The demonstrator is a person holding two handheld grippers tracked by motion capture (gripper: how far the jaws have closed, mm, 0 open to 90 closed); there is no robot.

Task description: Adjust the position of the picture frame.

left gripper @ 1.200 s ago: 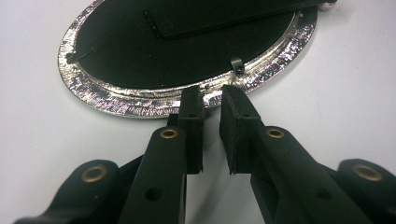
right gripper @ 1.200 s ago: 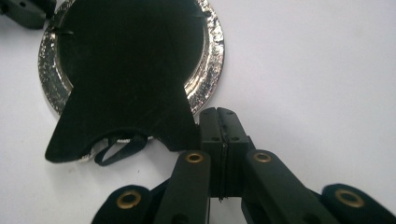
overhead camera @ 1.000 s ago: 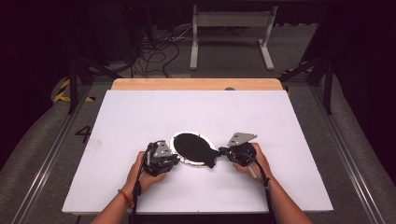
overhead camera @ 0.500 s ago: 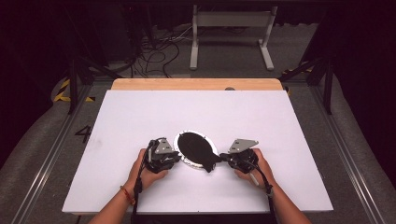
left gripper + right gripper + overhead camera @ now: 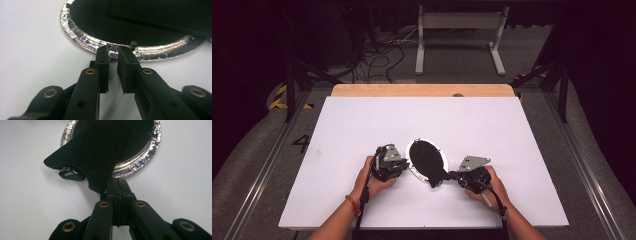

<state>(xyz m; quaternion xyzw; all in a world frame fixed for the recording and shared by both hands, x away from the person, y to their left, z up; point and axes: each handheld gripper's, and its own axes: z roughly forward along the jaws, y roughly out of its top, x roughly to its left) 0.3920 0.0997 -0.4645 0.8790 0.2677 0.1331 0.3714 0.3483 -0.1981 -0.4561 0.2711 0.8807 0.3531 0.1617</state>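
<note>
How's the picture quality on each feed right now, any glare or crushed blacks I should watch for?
High view: surroundings sit dark, the white table evenly lit. Left gripper view: the crinkled silver foil plate sparkles with glare at its rim. Right gripper view: the black cloth reads as a flat, detail-free silhouette.

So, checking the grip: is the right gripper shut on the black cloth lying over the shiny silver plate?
Shut: the right gripper has jaws pressed together, pinching the black cloth.

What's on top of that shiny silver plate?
A black cloth lies on the silver plate, one edge pinched by the right gripper. It hides the plate's middle, so anything under it cannot be seen.
</note>
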